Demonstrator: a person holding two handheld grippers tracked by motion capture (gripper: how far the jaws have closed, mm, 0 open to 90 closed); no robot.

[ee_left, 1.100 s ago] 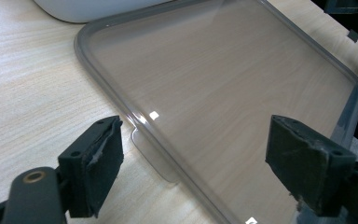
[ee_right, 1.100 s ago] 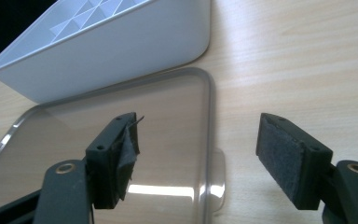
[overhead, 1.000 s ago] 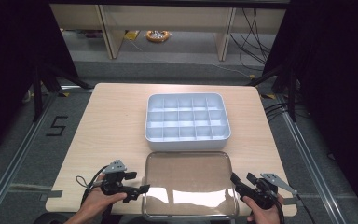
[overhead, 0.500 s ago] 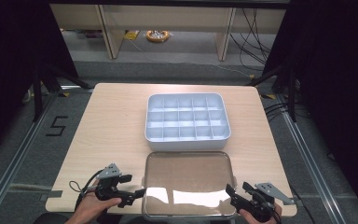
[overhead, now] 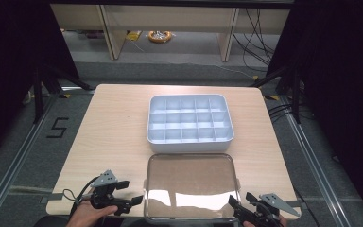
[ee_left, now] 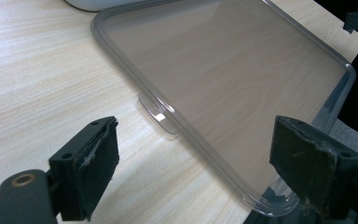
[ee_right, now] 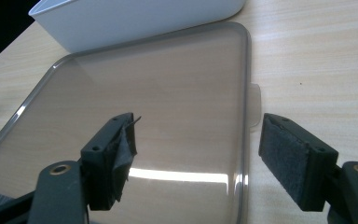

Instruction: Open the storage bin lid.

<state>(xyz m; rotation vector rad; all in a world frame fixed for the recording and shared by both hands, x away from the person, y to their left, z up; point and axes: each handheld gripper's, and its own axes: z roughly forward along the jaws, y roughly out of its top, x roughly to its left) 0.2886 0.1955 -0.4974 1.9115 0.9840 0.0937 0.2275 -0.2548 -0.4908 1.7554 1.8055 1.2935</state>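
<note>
Lying flat on the wooden table [overhead: 113, 123] is a see-through lid [overhead: 191, 184], close to the near edge. It has a grey rim with round corners, and the wood shows through it. A bright streak of light shines on the part nearest the person. A small clear tab [ee_left: 157, 112] sticks out from its left side, and another small tab [ee_right: 256, 105] sticks out from its right side. Just behind the lid sits a white tray [overhead: 189, 124] split into many little square boxes, and every box I can see into looks bare. The tray and the lid are very close, but I cannot tell if they touch. The left gripper [overhead: 131, 193] is at the lid's near left corner, held in a hand [overhead: 87, 216] that comes up from the bottom. Its jaws are spread wide apart with nothing between them, and in the left gripper view the near corner of the lid lies in the gap. The right gripper [overhead: 241, 201] is at the lid's near right corner. Its jaws are wide apart too and grip nothing, and in the right gripper view the lid's right edge runs between them. Past the far end of the table there is grey floor [overhead: 179, 52], wooden legs of furniture, some black cables [overhead: 257, 33] and a small yellow ring [overhead: 160, 36] lying on the floor.
</note>
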